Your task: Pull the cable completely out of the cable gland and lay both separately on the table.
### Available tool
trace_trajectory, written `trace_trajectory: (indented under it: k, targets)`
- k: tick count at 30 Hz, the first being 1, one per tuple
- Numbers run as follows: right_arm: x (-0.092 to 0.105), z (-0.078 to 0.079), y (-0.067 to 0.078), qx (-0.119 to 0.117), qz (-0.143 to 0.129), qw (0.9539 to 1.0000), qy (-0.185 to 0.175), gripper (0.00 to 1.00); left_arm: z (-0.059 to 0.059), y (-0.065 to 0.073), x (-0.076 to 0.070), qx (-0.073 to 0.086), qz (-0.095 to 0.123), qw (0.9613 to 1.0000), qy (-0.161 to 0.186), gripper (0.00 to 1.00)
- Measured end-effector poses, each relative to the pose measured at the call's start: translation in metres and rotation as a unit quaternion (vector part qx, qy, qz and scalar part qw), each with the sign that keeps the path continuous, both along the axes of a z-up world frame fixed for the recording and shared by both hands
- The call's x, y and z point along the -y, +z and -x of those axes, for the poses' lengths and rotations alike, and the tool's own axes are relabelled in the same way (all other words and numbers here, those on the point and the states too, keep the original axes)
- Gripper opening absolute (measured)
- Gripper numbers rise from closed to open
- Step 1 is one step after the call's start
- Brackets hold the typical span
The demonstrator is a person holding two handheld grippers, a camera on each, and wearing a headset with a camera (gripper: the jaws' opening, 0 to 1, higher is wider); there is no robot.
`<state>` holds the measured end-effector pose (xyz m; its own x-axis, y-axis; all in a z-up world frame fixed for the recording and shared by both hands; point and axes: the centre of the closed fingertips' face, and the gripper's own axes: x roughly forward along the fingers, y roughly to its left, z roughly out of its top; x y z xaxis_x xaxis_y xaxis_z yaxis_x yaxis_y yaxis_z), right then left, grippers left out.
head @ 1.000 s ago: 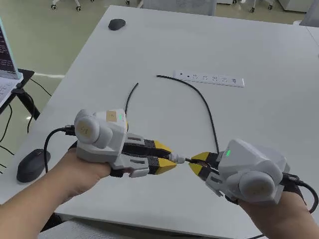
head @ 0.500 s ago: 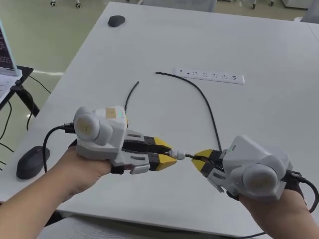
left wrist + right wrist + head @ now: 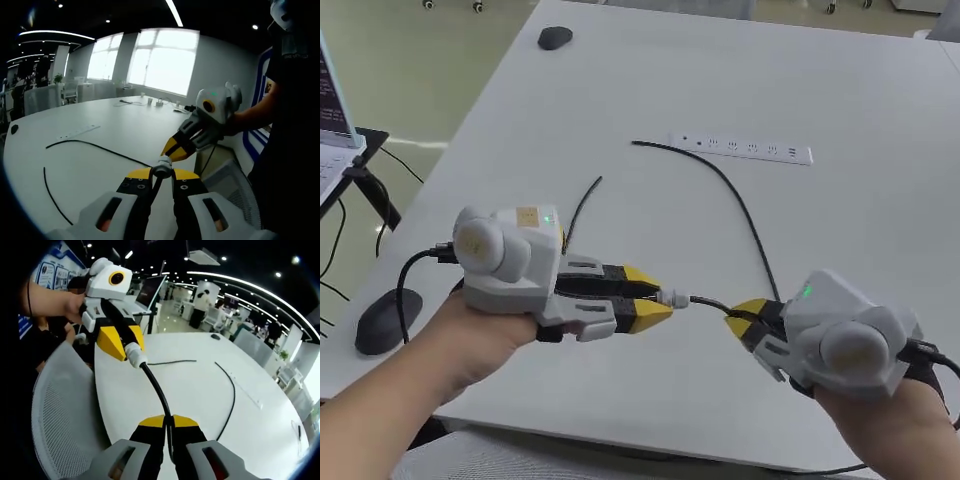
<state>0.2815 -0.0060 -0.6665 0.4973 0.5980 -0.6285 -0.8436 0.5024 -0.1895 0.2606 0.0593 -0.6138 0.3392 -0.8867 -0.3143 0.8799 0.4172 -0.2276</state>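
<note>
Above the near edge of the white table, the two grippers now stand wider apart than half a second ago, and a longer run of black cable is bared between them. The left gripper is clamped on the cable gland. The right gripper pinches the cable tight, and the cable's far end trails over the table near a power strip.
</note>
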Motion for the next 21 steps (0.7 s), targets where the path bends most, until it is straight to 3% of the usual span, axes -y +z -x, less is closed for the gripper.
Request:
trace_trajectory:
  k: [6,9,17,21]
  targets:
    - [0.008,0.002,-0.015,-0.032,-0.020,0.9980,-0.051,0.00,0.006,-0.007,0.004,0.000,-0.012,0.9999,-0.004,0.15]
    - [0.010,0.005,-0.023,-0.058,-0.029,0.9944,-0.084,0.00,0.010,-0.014,0.007,0.000,-0.025,0.9996,-0.010,0.15]
    - [0.010,0.008,-0.024,-0.074,-0.037,0.9918,-0.097,0.00,0.009,-0.015,0.004,-0.004,-0.024,0.9997,-0.001,0.15]
    - [0.010,0.009,-0.021,-0.064,-0.039,0.9930,-0.091,0.00,0.008,-0.014,0.003,-0.005,-0.023,0.9997,0.002,0.15]
